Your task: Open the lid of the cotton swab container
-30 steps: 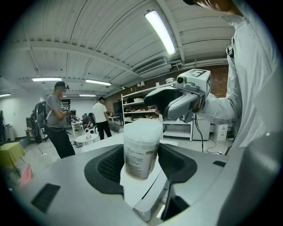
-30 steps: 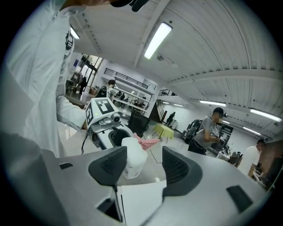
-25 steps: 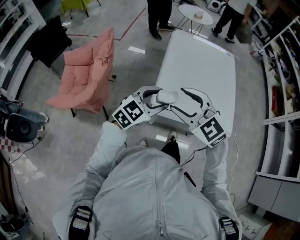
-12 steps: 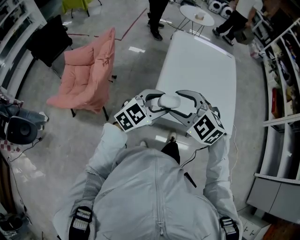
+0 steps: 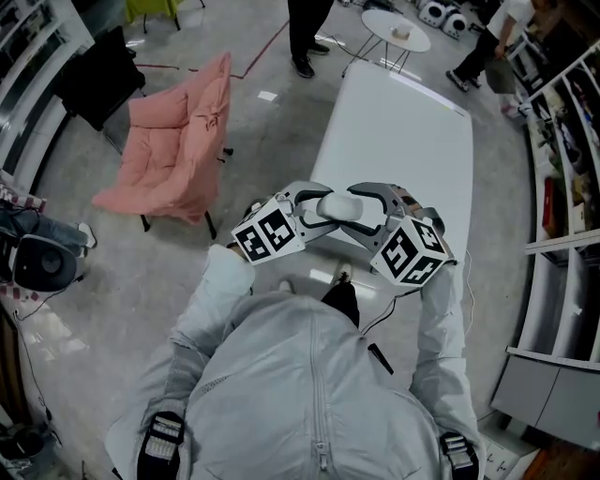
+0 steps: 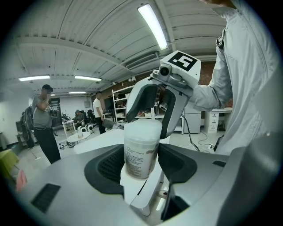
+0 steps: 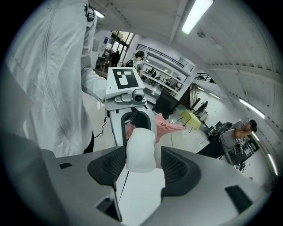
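Note:
A white cotton swab container (image 5: 339, 204) hangs sideways in the air over the near end of the white table (image 5: 412, 141). My left gripper (image 5: 314, 210) is shut on its labelled body (image 6: 140, 152), pads on both sides. Coming from the opposite side, my right gripper (image 5: 371, 208) closes round the smooth white lid end (image 7: 140, 149). In the left gripper view my left gripper (image 6: 140, 162) faces the right gripper (image 6: 152, 110), whose jaws flank the container's top. Seen from the right gripper (image 7: 141, 164), the left gripper (image 7: 133, 120) sits behind the lid.
A pink folding chair (image 5: 178, 150) stands to the left of the table. At the far end are a small round table (image 5: 392, 28) and people standing (image 5: 305, 33). Shelving (image 5: 562, 141) lines the right side. A person (image 6: 42, 119) stands far left in the left gripper view.
My right gripper has swung in toward the container and its jaws have narrowed round the lid end. The left gripper has held the container nearly still.

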